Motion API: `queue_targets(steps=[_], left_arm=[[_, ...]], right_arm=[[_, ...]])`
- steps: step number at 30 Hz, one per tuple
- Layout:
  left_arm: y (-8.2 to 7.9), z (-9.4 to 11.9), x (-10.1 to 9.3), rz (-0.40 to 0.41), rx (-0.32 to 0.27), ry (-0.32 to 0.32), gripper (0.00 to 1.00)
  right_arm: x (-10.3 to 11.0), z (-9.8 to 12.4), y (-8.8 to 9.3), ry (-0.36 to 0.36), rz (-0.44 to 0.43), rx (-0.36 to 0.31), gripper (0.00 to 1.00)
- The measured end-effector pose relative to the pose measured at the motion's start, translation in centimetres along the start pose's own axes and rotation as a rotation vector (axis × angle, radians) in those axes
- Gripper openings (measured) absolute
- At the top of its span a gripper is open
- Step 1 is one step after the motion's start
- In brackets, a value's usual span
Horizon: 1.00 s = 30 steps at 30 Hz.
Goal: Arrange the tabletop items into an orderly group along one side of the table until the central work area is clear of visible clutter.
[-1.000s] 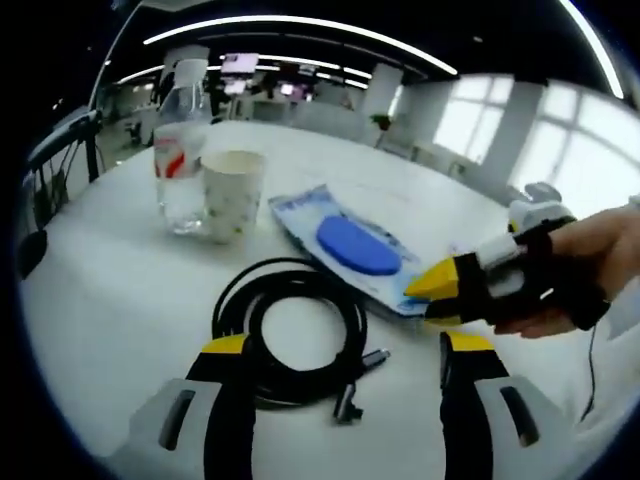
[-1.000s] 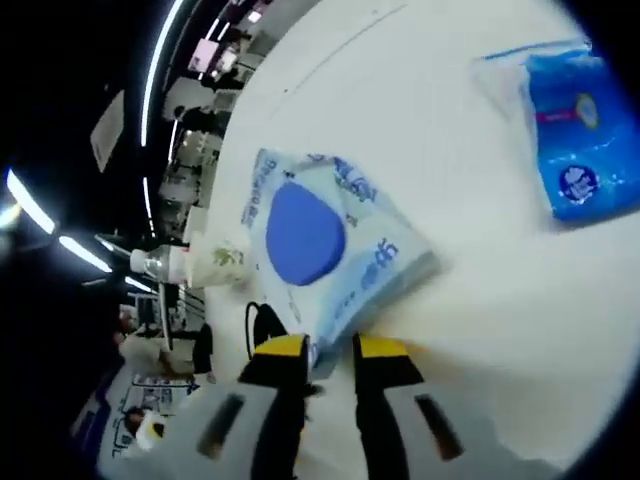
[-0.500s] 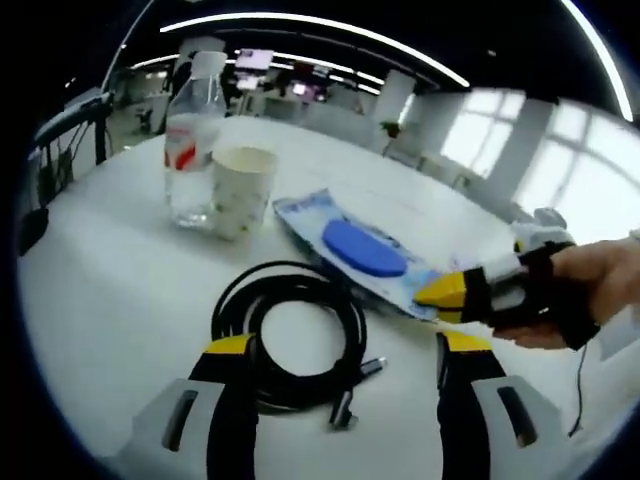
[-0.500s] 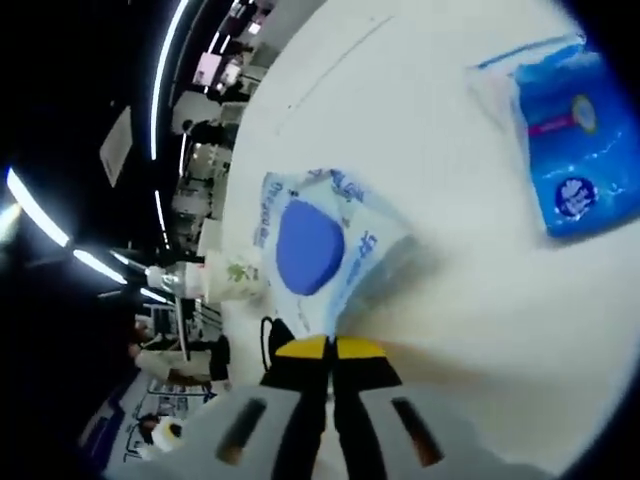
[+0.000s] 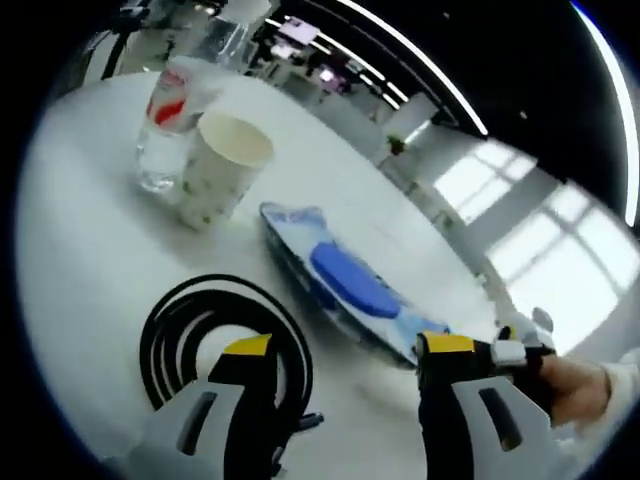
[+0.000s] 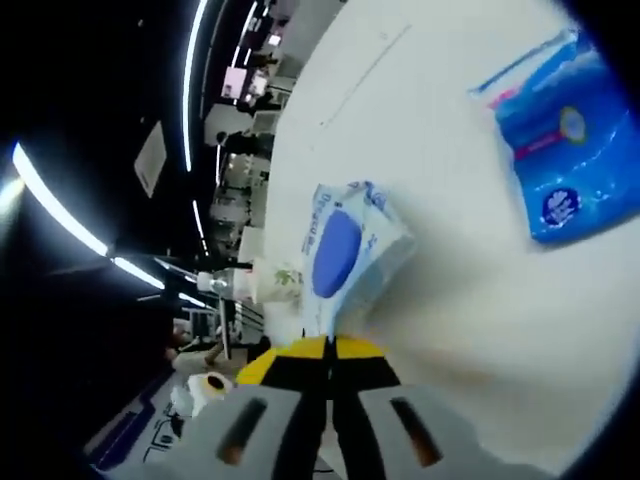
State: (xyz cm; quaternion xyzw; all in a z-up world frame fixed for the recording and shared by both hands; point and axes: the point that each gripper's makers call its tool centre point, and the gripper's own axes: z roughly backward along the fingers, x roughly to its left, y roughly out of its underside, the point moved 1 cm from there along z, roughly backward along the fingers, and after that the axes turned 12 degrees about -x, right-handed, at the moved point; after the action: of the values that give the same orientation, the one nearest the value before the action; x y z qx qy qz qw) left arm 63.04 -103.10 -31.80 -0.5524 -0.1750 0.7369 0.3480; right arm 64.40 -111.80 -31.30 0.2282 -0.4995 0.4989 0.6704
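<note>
1. At the far left of the left gripper view, a clear water bottle (image 5: 172, 118) with a red label is seen upright on the white table (image 5: 70, 260), with a paper cup (image 5: 218, 165) touching it on the near side.
2. A coiled black cable (image 5: 205, 335) is seen lying flat, just ahead of the left gripper (image 5: 345, 350). The jaws of that gripper are spread wide and nothing is held between them.
3. A wet-wipe pack (image 5: 345, 285) with a blue oval lid is seen right of the cable, its near corner raised off the table.
4. That corner is pinched by the right gripper (image 5: 480, 352), held in a hand (image 5: 575, 385). In the right gripper view, the right gripper's (image 6: 328, 350) jaws are pressed together on the pack's (image 6: 345, 255) edge.
5. A blue tissue packet (image 6: 565, 150) is seen well apart, at the right.
6. The step in hand is judged to be relocation of the wipe pack. The next move calls for the pack to be carried beside the bottle and cup, then released.
</note>
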Motion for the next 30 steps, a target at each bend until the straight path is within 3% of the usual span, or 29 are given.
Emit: queue_targets(steps=[2,5,10,13,16,19,22,30], left_arm=[[-0.1,-0.6,-0.2,0.098,0.000,-0.002,0.51],[-0.5,-1.6,-0.1,0.184,-0.009,0.002,0.47],[-1.0,-2.8,0.2,0.220,-0.015,-0.006,0.41],[-1.5,-3.1,-0.2,0.304,-0.035,-0.011,0.33],[-1.7,-2.8,-0.1,0.294,-0.049,-0.020,0.19],[-1.8,-2.4,-0.6,0.300,-0.057,-0.016,0.09],[-2.2,-2.0,-1.1,0.288,-0.074,-0.005,0.07],[-4.7,-1.3,-3.3,0.348,-0.167,0.053,0.02]], right_arm=[[0.3,0.3,0.0,-0.021,-0.004,0.003,0.00],[0.7,0.7,0.0,-0.043,-0.014,0.006,0.00],[1.6,1.1,0.5,-0.096,-0.009,0.031,0.00],[2.4,1.5,0.7,-0.129,-0.002,0.044,0.00],[2.7,1.9,0.2,-0.149,-0.013,0.028,0.00],[2.8,2.3,0.5,-0.161,0.041,0.051,0.00],[3.0,2.5,0.5,-0.166,0.051,0.050,0.00],[3.4,2.9,0.0,-0.175,0.123,0.028,0.00]])
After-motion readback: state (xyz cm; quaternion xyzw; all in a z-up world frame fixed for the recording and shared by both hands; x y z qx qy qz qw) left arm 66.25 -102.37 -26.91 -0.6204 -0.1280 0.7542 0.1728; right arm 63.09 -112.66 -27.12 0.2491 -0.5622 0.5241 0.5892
